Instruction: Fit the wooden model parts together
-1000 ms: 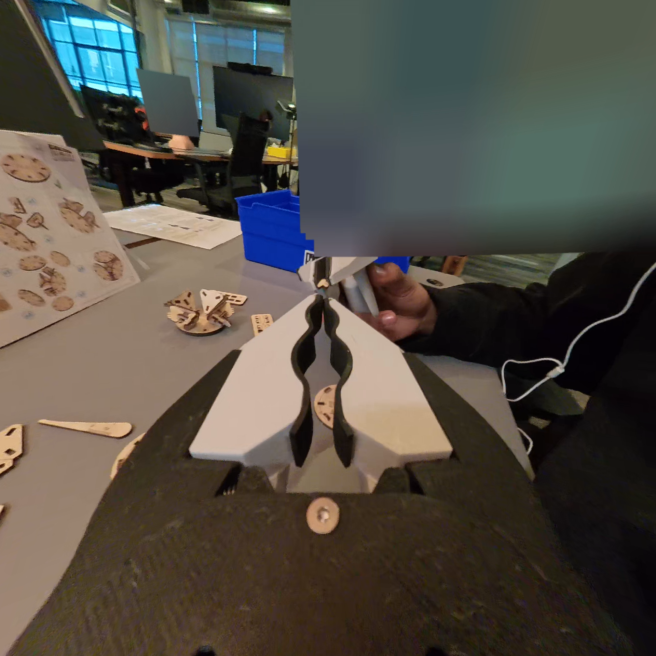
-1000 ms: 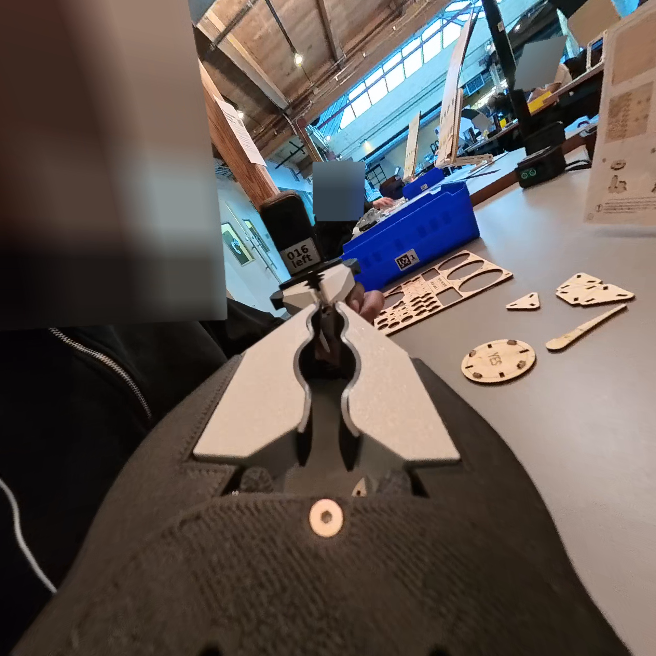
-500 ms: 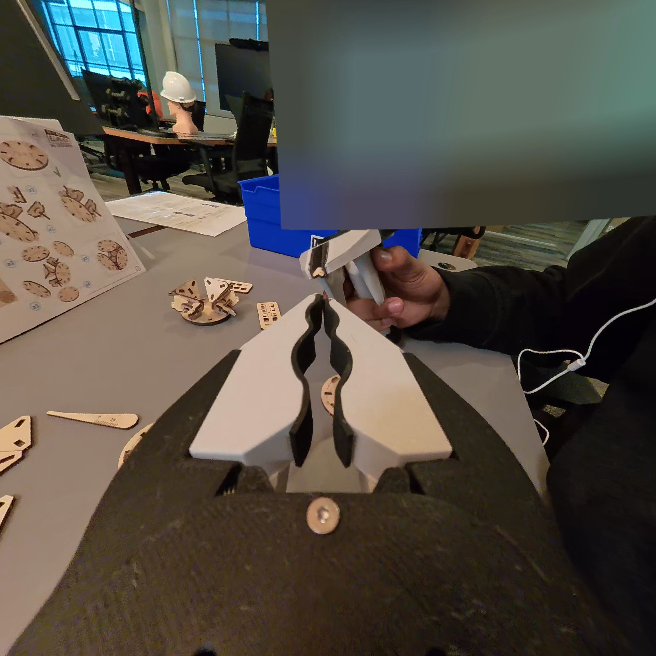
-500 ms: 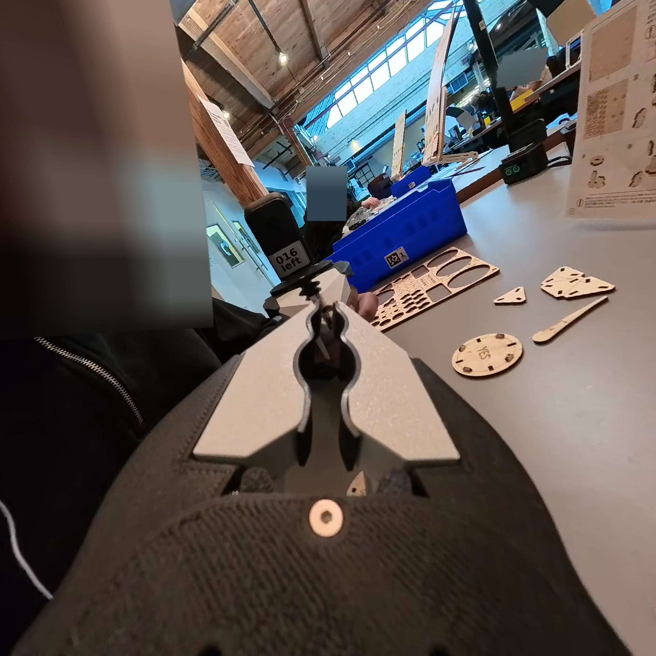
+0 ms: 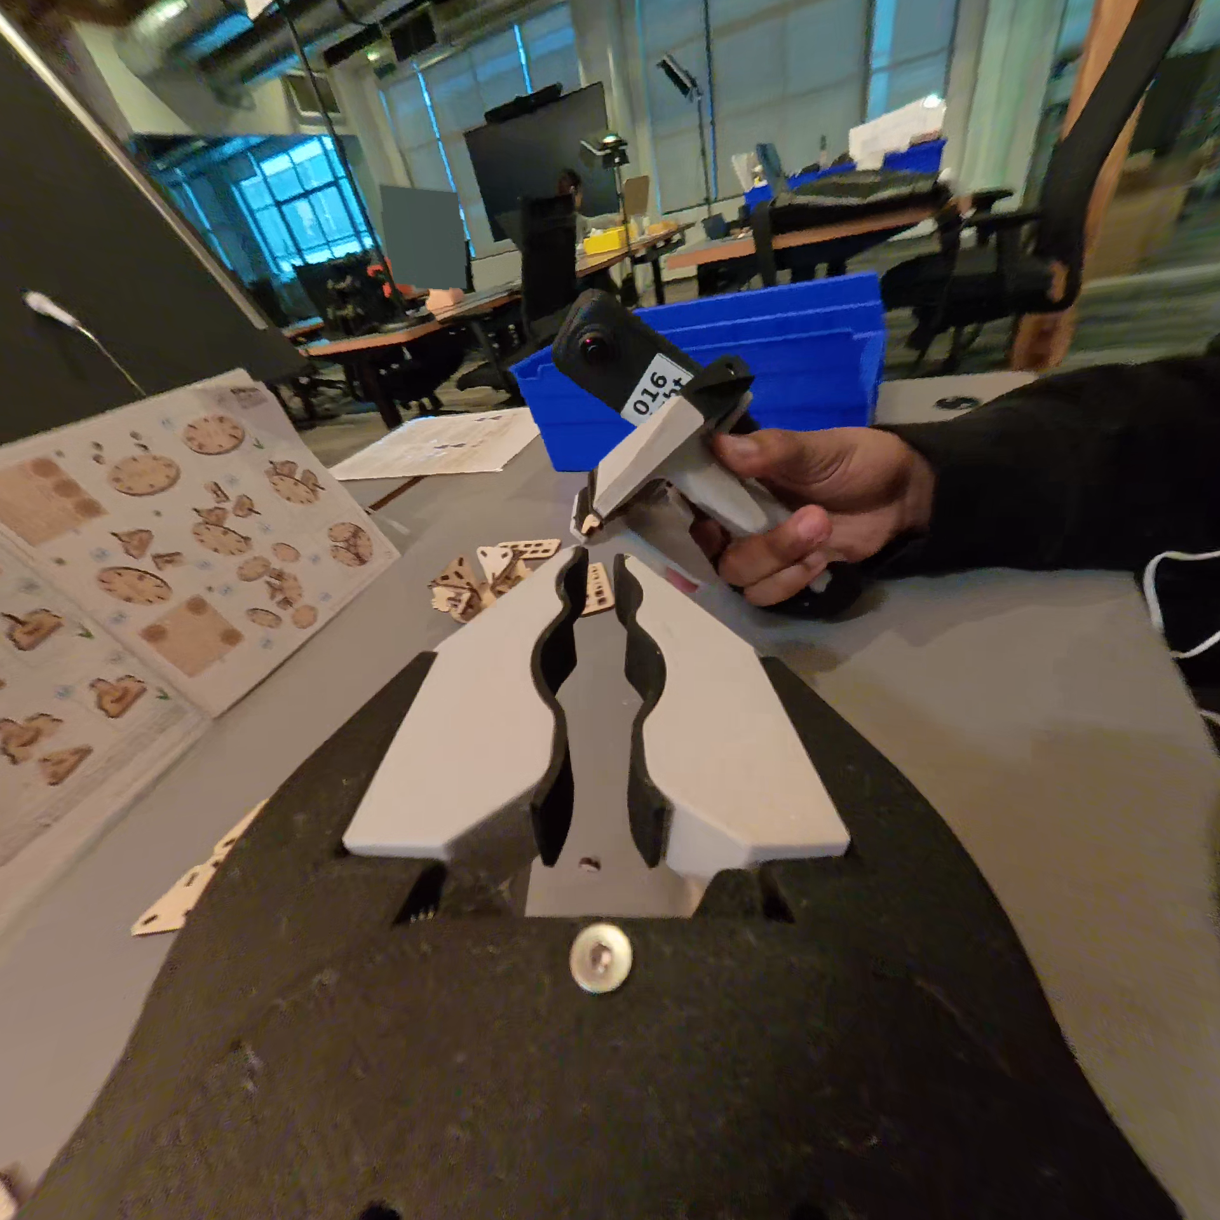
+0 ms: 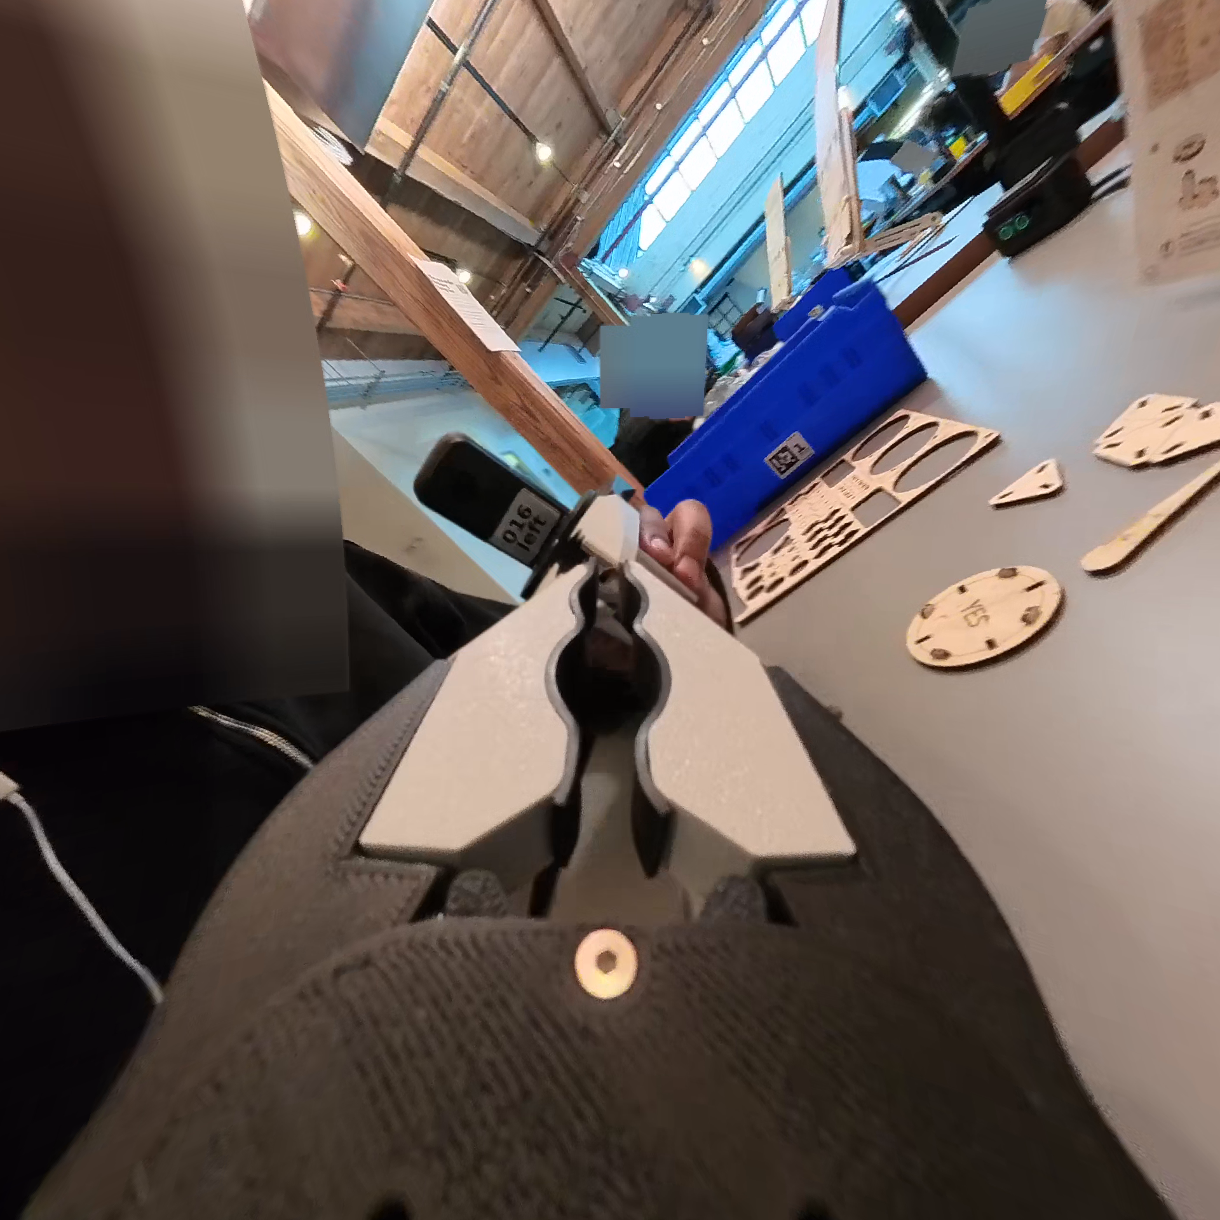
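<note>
In the left wrist view my left gripper (image 5: 599, 558) is open, with a narrow gap between its fingertips and nothing in it. Just beyond and above its tips is my right gripper (image 5: 584, 518), held by a hand and shut on a small tan wooden piece (image 5: 587, 525). In the right wrist view my right gripper (image 6: 610, 571) has its fingers together, with a thin piece seen edge-on in the gap. The left gripper (image 6: 610, 528) is right in front of it. A small slotted wooden strip (image 5: 597, 591) lies on the grey table (image 5: 957, 726) under the left tips.
A partly built wooden assembly (image 5: 475, 584), an instruction sheet (image 5: 165, 561) and a blue bin (image 5: 759, 370) are on the table. The right wrist view shows a round wooden disc (image 6: 983, 617), a cut-out wooden sheet (image 6: 858, 508), a triangle (image 6: 1030, 485) and a stick (image 6: 1155, 528). The grippers are tip to tip, or close to it.
My left gripper's jaws, closed close to the right gripper's tip before, have parted, and the two grippers have drawn slightly apart. The small wooden piece stays in the right gripper.
</note>
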`<action>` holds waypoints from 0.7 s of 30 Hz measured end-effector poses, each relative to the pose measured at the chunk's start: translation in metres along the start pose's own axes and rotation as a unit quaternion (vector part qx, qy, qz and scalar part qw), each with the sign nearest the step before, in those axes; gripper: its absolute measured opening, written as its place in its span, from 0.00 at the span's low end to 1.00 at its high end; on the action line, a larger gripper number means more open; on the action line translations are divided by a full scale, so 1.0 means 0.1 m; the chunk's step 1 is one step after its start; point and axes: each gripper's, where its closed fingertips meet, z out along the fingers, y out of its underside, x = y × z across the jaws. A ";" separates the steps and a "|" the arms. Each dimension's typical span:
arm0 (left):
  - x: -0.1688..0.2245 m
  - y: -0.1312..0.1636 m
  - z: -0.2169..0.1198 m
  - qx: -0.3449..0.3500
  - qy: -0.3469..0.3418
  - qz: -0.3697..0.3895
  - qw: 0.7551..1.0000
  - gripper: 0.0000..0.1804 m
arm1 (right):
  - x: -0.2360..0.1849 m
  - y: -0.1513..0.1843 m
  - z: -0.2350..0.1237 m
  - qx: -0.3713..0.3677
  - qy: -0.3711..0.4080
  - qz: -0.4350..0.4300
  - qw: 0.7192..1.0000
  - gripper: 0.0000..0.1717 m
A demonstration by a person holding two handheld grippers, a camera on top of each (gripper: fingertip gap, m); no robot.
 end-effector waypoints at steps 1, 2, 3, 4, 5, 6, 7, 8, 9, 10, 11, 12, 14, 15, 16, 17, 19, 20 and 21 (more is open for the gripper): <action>-0.02 0.00 0.00 -0.003 -0.015 0.018 1.000 0.00 | -0.02 0.00 0.01 0.000 -0.011 0.015 1.000 0.02; -0.05 0.00 -0.01 -0.005 -0.034 0.036 0.999 0.00 | -0.03 0.01 0.01 -0.001 -0.020 0.028 0.999 0.02; -0.05 -0.01 -0.01 -0.005 -0.040 0.052 0.998 0.00 | -0.03 0.02 0.02 -0.001 -0.026 0.038 0.999 0.02; -0.03 -0.01 -0.01 -0.007 -0.037 0.063 0.997 0.00 | -0.03 0.03 0.02 -0.002 -0.029 0.045 0.999 0.02; -0.01 -0.01 -0.01 -0.008 -0.033 0.071 0.997 0.00 | -0.02 0.03 0.03 -0.001 -0.030 0.050 0.998 0.02; 0.00 -0.01 -0.01 -0.008 -0.032 0.076 0.997 0.00 | -0.02 0.03 0.03 -0.001 -0.031 0.054 0.998 0.02; 0.00 -0.02 -0.02 -0.007 -0.034 0.081 0.996 0.00 | -0.01 0.04 0.03 -0.002 -0.031 0.058 0.998 0.02; 0.00 -0.02 -0.02 -0.007 -0.037 0.086 0.996 0.00 | 0.00 0.05 0.03 -0.004 -0.031 0.062 0.998 0.02; 0.00 -0.02 -0.02 -0.007 -0.038 0.088 0.995 0.00 | 0.01 0.06 0.03 -0.006 -0.031 0.065 0.997 0.02; 0.00 -0.01 -0.02 -0.008 -0.038 0.088 0.995 0.00 | 0.01 0.07 0.04 -0.009 -0.031 0.067 0.997 0.02; 0.00 -0.02 -0.02 -0.007 -0.038 0.087 0.995 0.00 | 0.01 0.08 0.05 -0.013 -0.031 0.068 0.997 0.02; 0.01 -0.01 -0.02 -0.007 -0.036 0.087 0.996 0.00 | 0.02 0.10 0.05 -0.016 -0.030 0.069 0.997 0.02; 0.02 0.01 -0.01 -0.012 -0.032 0.089 0.995 0.01 | 0.02 0.09 0.06 -0.015 -0.031 0.072 0.997 0.02; 0.03 0.02 0.00 -0.016 -0.031 0.090 0.995 0.02 | 0.02 0.10 0.06 -0.015 -0.030 0.074 0.997 0.02; 0.03 0.03 0.00 -0.018 -0.031 0.092 0.995 0.03 | 0.03 0.10 0.06 -0.017 -0.028 0.075 0.997 0.02; 0.03 0.04 0.00 -0.019 -0.030 0.094 0.995 0.03 | 0.04 0.11 0.06 -0.018 -0.027 0.076 0.997 0.02; 0.03 0.04 0.00 -0.019 -0.032 0.096 0.995 0.02 | 0.04 0.12 0.07 -0.021 -0.027 0.077 0.996 0.02; 0.03 0.04 0.00 -0.019 -0.032 0.095 0.995 0.02 | 0.04 0.13 0.07 -0.023 -0.027 0.077 0.996 0.02; 0.03 0.04 0.00 -0.018 -0.031 0.095 0.995 0.02 | 0.03 0.13 0.07 -0.023 -0.028 0.077 0.996 0.02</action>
